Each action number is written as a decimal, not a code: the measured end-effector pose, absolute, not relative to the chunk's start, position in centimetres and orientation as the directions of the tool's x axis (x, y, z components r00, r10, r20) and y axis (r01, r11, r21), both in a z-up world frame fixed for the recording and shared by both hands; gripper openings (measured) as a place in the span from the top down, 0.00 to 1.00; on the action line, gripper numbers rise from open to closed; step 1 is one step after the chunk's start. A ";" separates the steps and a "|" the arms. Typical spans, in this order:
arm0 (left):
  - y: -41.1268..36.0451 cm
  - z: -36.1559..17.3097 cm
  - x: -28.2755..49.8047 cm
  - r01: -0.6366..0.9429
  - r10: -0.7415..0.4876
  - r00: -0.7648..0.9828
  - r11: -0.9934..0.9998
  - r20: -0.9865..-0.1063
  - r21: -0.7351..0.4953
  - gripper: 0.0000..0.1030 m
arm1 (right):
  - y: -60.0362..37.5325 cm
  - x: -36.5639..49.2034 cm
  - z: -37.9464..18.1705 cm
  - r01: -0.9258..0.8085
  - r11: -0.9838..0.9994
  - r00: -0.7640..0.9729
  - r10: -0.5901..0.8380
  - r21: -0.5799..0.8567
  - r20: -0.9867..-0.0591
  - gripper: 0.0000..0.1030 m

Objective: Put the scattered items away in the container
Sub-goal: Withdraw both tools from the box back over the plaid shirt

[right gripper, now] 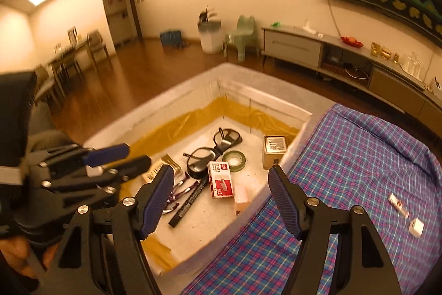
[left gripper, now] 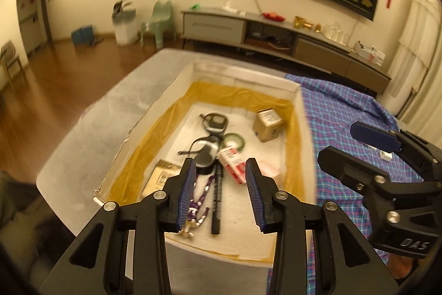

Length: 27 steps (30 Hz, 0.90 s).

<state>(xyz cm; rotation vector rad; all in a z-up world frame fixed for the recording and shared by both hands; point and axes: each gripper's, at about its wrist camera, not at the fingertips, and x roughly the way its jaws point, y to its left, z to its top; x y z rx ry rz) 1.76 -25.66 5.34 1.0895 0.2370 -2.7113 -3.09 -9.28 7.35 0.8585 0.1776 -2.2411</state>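
The container [left gripper: 243,73] held blurred items; the left gripper [left gripper: 221,192] partly hid them, both grippers standing wide, empty.

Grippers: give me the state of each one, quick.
Left gripper: jaws open, holding nothing, above the box.
Right gripper: jaws open, holding nothing.
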 end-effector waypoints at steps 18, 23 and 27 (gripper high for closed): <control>-11.6 5.6 0.2 0.035 -0.010 -0.707 -0.999 -0.707 -0.021 0.62 | 6.6 -2.5 4.5 0.474 -0.836 -0.590 -0.535 0.277 -0.605 0.31; -6.7 5.1 -1.7 -0.057 0.081 -0.684 -0.997 -0.725 -0.057 0.62 | 11.6 -3.4 3.6 0.373 -0.878 -0.628 -0.477 0.301 -0.615 0.31; -2.4 4.5 -4.1 -0.149 0.169 -0.658 -0.984 -0.734 -0.093 0.61 | 15.7 -5.0 2.6 0.270 -0.910 -0.658 -0.413 0.314 -0.630 0.33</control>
